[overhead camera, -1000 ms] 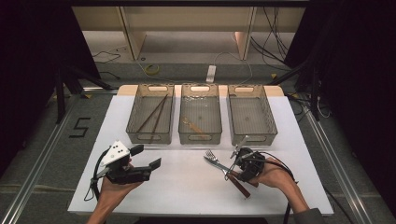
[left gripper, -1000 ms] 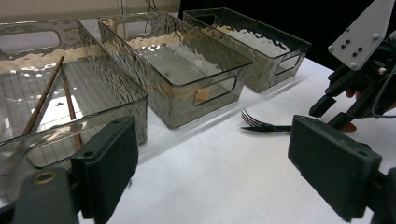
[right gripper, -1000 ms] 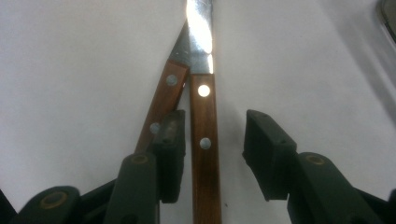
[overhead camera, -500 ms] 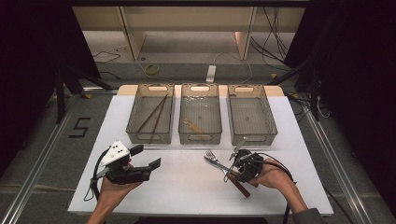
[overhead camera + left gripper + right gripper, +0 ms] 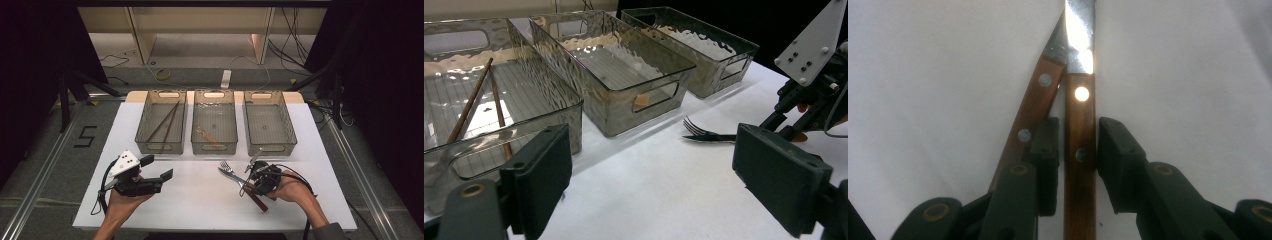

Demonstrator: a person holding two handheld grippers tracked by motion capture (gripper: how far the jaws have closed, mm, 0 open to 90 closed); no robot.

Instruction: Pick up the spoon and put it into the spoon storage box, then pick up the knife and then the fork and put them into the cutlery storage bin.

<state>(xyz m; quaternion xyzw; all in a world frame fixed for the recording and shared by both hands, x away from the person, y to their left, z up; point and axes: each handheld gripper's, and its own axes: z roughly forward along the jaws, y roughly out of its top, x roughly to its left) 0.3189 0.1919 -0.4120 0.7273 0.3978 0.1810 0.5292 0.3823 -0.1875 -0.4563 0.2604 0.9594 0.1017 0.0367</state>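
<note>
Two wooden-handled pieces of cutlery lie side by side on the white table; one is a fork [image 5: 227, 169] [image 5: 704, 135] with its tines toward the bins. My right gripper [image 5: 250, 187] [image 5: 1079, 125] points down over their handles. Its jaws have just been closing and straddle the right-hand handle [image 5: 1080, 165]. The left pad is wedged between the two handles, and a thin gap remains at the right pad. The other handle [image 5: 1030, 117] lies outside the jaws. My left gripper [image 5: 157, 167] [image 5: 654, 180] hovers open and empty at the table's left front.
Three clear bins stand in a row at the back. The left bin [image 5: 161, 148] [image 5: 549, 115] holds two chopsticks [image 5: 162, 125] [image 5: 471, 102]. A wooden utensil [image 5: 207, 136] lies in the middle bin [image 5: 214, 149] [image 5: 644, 100]. Nothing is in the right bin [image 5: 270, 148] [image 5: 719, 65].
</note>
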